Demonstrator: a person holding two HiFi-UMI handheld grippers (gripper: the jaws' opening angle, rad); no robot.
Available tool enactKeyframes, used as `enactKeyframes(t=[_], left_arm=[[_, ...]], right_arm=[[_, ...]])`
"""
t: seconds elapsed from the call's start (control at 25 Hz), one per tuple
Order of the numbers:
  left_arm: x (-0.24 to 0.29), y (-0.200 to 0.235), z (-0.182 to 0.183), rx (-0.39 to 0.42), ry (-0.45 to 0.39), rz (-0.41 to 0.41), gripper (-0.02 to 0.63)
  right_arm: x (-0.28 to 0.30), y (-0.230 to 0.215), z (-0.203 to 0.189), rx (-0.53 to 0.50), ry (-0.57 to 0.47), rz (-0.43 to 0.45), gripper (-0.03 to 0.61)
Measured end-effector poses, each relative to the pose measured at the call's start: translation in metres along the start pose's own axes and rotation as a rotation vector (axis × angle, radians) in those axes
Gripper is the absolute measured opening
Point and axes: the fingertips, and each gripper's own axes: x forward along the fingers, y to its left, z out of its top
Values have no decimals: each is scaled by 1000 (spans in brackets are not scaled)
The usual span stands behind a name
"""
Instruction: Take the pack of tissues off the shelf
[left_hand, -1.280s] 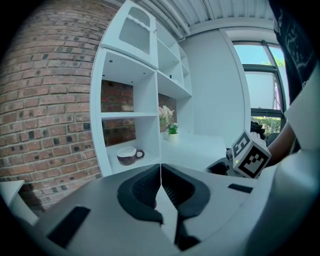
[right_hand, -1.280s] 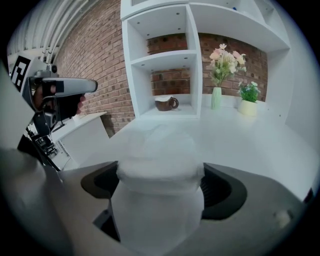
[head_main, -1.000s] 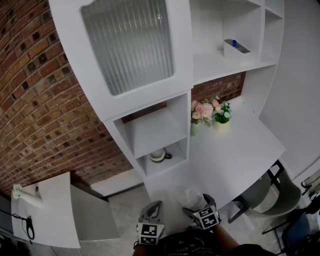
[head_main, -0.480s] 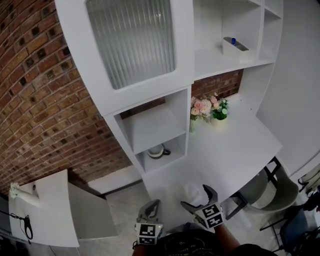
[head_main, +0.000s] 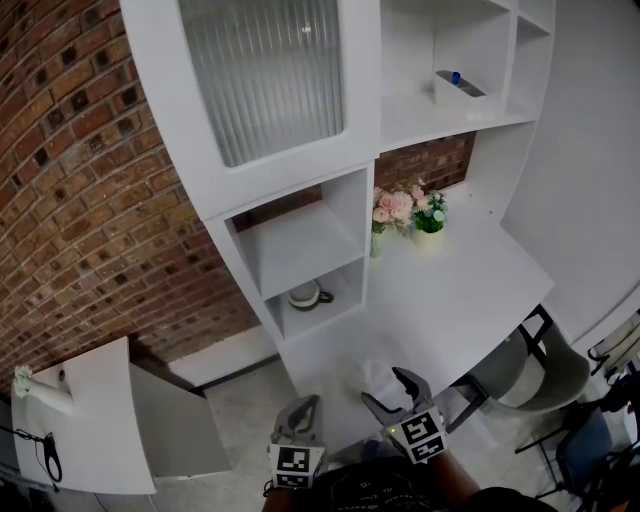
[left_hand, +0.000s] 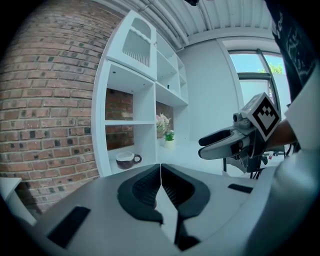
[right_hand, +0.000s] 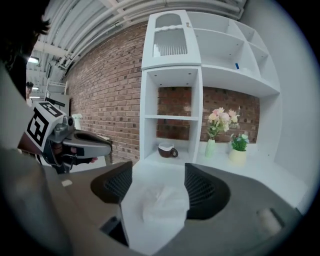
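So, the right gripper (head_main: 383, 386) has its jaws clamped on the pack (head_main: 378, 370), one pad on each side. They have just been closing. The pack sits at the near corner of the table (head_main: 460, 290), off the shelf (head_main: 360, 210). I cannot tell whether it is clear of the tabletop. The left gripper (head_main: 308, 410) has its jaws together with nothing in them. It is just beside the right gripper, past the table's near edge.

The tabletop is bare from the pack up to the flowers (head_main: 392, 205) at the back. The shelf side stands to the left of that stretch, with a cup (head_main: 303, 294) in the lowest cubby. The table's front edge runs off to the right, and a chair (head_main: 530, 375) is tucked under it. There is open floor (head_main: 240, 400) left of the grippers, and a brick wall (head_main: 90, 200) beyond it.

Compared with a second ago:
- **Right gripper:** it is higher in the head view and its jaws are narrower. They stood wide around the pack before.
- **Pack:** it has come up in the view with the gripper.
- **Left gripper:** it is in about the same spot.
- **Background:** the shelf and flowers have slid slightly up and left in the head view.
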Motion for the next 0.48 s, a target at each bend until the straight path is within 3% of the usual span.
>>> enactKeyframes(t=[0.16,0.36,0.48], left_arm=[[-4,-4,-1,1,-12,-7,11],[-8,-8,-1,5,-20,-11,11],[-10,-10,-2,3,-21,-16,11]], right_arm=[[-7,4,0,-24,-13,-26,248],[-13,15,2,-31,-58,-18,202],[-12,16,-7,-48,-23,-49,145]])
